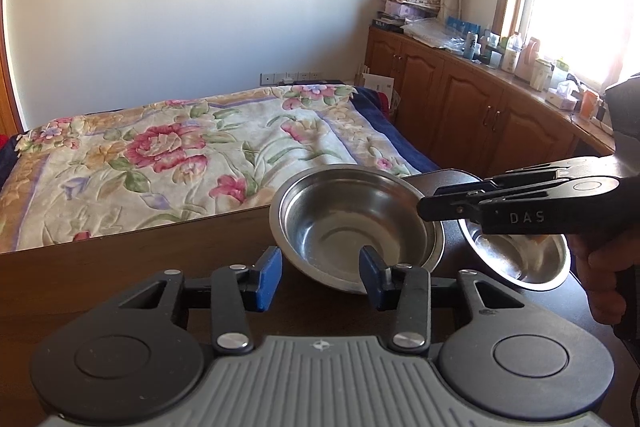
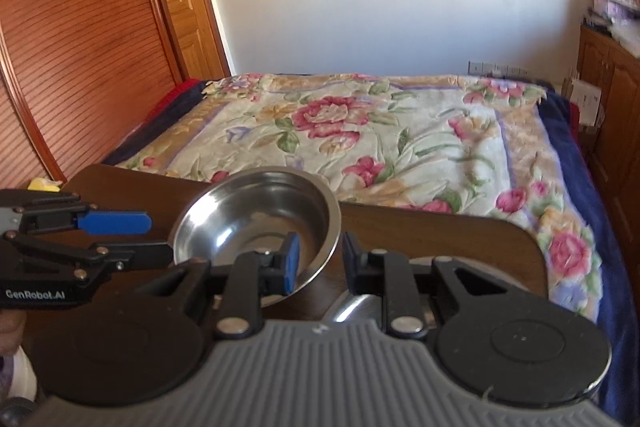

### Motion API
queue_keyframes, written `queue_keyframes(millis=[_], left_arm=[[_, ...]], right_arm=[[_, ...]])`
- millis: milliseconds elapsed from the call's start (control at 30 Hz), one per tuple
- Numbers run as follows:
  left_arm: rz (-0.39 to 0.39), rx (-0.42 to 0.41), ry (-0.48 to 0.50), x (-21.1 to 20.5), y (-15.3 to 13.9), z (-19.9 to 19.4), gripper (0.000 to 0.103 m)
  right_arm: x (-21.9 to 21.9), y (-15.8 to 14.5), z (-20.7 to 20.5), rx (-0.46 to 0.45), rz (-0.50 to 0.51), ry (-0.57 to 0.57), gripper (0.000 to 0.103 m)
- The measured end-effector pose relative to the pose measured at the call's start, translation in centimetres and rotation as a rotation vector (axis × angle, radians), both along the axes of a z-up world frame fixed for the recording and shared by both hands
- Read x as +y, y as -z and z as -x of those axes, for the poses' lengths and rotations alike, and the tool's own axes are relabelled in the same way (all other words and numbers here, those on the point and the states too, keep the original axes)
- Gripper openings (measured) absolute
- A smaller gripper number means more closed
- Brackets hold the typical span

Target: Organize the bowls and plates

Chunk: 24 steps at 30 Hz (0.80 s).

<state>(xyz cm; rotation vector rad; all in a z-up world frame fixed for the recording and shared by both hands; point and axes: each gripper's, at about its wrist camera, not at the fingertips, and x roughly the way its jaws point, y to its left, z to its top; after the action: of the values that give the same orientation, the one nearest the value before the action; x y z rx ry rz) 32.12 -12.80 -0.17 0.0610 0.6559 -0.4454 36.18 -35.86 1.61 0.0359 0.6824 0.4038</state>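
A steel bowl (image 1: 344, 219) (image 2: 248, 223) sits tilted on the dark wooden table (image 1: 120, 267). My left gripper (image 1: 320, 279) stands astride its near rim, the right pad inside the bowl and the left pad outside, with a wide gap. My right gripper (image 2: 322, 259) straddles the bowl's right rim, one pad inside and one finger outside, with table showing between the rim and that outer finger. In the left wrist view the right gripper (image 1: 424, 207) comes in from the right, and a second steel bowl (image 1: 516, 259) lies under it. The left gripper (image 2: 160, 237) reaches in from the left.
A bed with a flowered blanket (image 1: 180, 155) lies right behind the table's far edge. Wooden cabinets (image 1: 460, 95) with a cluttered top run along the right under a window. A slatted wooden door (image 2: 80, 47) is at the left. A hand (image 1: 600, 279) holds the right gripper.
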Motion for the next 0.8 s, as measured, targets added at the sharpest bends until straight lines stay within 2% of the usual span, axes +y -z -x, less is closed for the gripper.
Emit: queue_keyframes(millis=[200,333,500,800], left_arm=[[-0.006,0.018,0.000,0.0,0.8,-0.7,0.044],[-0.011,0.024,-0.006,0.2,1.0,-0.9,0.036],[0.006,0.039,-0.020,0.9,1.2,-0.9,0.032],[0.017,0.054,-0.011,1.0,1.0,-0.5,0.032]], right_arm=[[0.7,0.1,-0.4,0.007,0.032,0.003,0.025],[1.1,0.5,-0.6,0.029,0.036,0.004,0.026],[1.5,1.0,-0.3,0.046,0.019,-0.012,0.026],[1.7,1.1,0.4,0.060,-0.001,-0.014,0.025]])
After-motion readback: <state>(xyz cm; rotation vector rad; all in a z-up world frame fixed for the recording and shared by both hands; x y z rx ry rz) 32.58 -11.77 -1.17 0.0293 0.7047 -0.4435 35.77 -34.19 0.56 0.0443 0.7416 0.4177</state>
